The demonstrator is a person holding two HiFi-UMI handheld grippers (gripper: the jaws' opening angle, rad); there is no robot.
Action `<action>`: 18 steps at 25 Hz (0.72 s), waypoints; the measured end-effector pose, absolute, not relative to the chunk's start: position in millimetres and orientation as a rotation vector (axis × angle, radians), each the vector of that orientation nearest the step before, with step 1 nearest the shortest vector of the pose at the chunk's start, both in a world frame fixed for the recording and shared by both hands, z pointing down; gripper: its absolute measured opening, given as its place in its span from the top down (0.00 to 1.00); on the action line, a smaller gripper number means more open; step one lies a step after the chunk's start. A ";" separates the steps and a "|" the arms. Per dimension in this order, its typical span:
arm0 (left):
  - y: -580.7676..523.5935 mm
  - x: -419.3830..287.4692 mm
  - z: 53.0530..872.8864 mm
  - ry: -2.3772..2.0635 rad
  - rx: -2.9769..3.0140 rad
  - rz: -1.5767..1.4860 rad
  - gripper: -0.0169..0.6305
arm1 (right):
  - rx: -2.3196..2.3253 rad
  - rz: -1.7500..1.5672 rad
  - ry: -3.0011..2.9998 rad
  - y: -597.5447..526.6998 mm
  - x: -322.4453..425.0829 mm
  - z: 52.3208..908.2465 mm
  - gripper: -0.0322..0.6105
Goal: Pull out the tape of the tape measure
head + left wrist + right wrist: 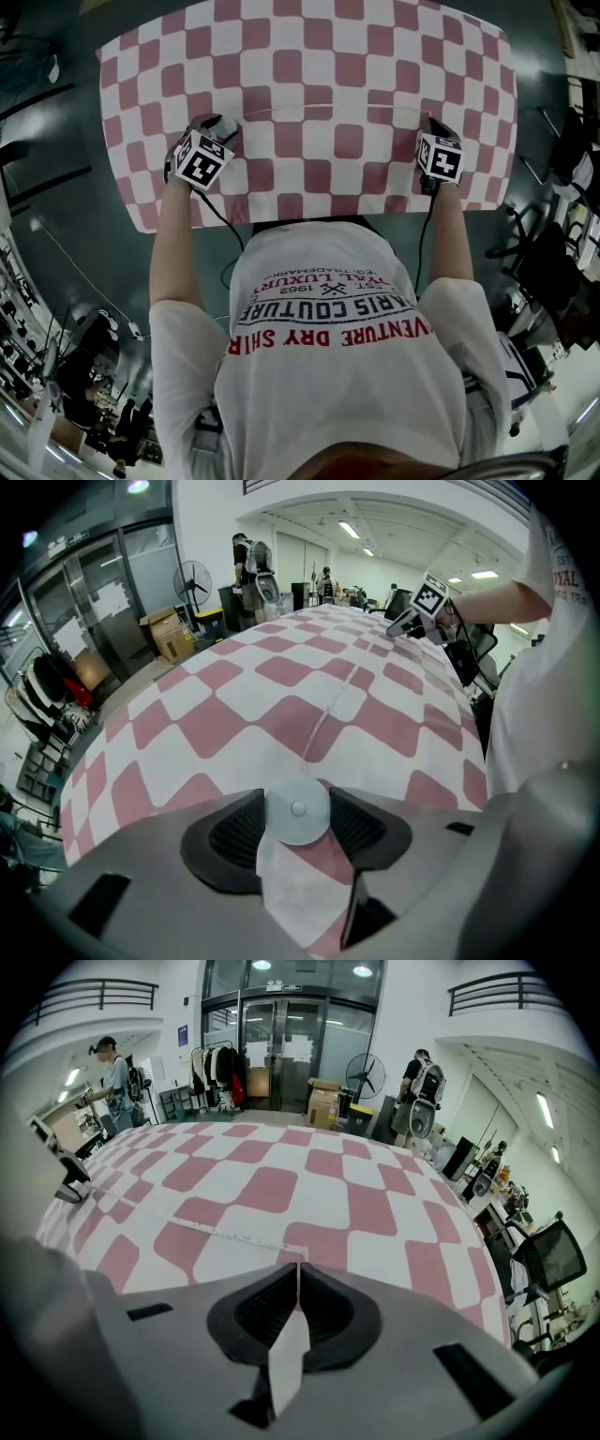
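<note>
Clamping the tape measure (297,810) in my left gripper (222,125), I have the right gripper (433,124) closed on the tape (230,1233) end, far right on the checkered table (349,56).

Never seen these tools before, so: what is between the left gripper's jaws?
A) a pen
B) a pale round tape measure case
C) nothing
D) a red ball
B: the left gripper grips the round tape measure case, whose tape runs to the shut right gripper.

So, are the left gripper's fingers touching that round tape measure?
Touching. The left gripper view shows the tape measure wedged between the fingers, its edges against them.
</note>
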State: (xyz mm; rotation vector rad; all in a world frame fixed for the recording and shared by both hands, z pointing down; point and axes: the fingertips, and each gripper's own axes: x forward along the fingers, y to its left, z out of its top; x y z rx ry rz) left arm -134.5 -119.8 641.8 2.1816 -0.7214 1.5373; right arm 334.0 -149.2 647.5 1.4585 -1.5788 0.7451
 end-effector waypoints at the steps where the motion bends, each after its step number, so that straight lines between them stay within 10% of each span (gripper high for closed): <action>1: -120.1 -134.6 643.5 -0.738 2.178 1.534 0.61 | 1.455 0.748 -1.577 -147.3 334.1 649.5 0.90; 18: -132.9 -142.7 647.3 -0.921 2.161 1.364 0.47 | 1.479 0.704 -1.581 -143.5 332.6 653.7 0.89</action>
